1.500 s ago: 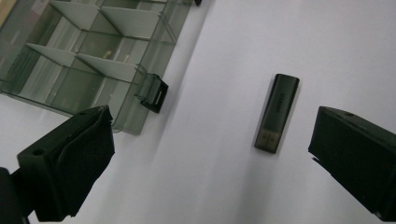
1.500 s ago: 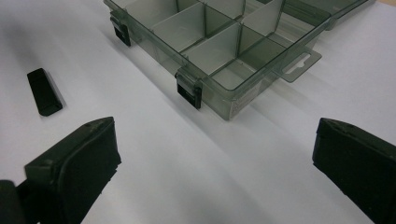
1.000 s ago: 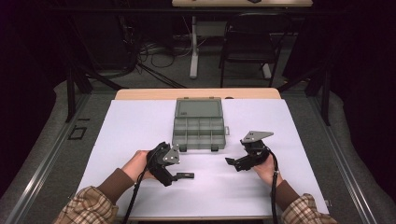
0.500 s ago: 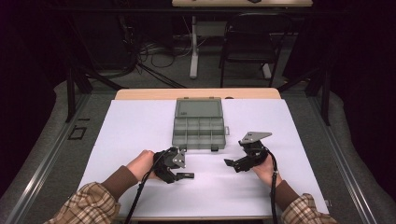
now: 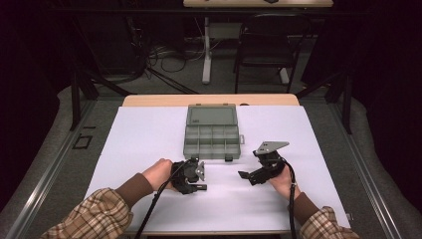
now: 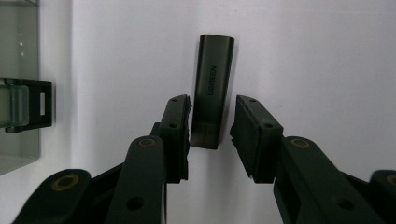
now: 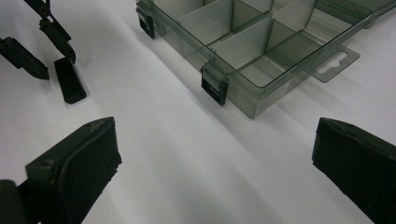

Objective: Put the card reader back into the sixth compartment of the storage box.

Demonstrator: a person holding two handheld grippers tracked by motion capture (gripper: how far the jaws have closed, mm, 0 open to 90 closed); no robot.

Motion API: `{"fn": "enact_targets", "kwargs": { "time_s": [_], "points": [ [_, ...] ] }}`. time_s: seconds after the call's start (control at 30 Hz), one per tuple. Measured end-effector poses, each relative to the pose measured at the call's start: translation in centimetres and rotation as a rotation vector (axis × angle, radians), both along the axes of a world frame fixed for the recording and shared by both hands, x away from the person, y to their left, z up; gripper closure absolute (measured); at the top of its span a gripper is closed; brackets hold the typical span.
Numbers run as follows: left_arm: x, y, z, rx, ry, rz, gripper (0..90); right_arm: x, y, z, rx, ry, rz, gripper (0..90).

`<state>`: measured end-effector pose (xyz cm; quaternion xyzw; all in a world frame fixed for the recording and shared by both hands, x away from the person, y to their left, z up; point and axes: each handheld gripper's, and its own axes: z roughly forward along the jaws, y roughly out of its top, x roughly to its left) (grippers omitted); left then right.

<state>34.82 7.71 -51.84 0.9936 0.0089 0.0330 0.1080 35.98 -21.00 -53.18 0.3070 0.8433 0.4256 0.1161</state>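
Since a second ago, when my left gripper (image 6: 211, 128) lay farther left, it has slid right to the dark adapter (image 6: 212, 91) on the white table (image 5: 149, 134), and its spread jaws now flank the near end, one pad touching, not clamped. The adapter lies just before the open organizer box (image 5: 211, 134). My right gripper (image 7: 212, 161) hovers wide open, barely shifted.
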Motion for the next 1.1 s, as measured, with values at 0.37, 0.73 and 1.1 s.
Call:
{"fn": "enact_targets", "kwargs": {
  "time_s": [0.37, 0.73, 1.1],
  "points": [
    [0.5, -0.3, -0.5, 0.035, 0.018, -0.005, 69.9, 0.0, 0.1, -0.1, -0.007, 0.003, 0.003, 0.0],
    [0.6, -1.7, -0.6, 0.119, 0.048, -0.038, 72.2, 0.0, 0.2, -0.3, -0.021, 0.010, 0.006, 0.1],
    [0.7, -0.6, -0.3, 0.060, 0.041, -0.005, 73.6, 0.0, 0.3, -0.4, -0.030, 0.024, 0.005, 0.3]
  ]
}}
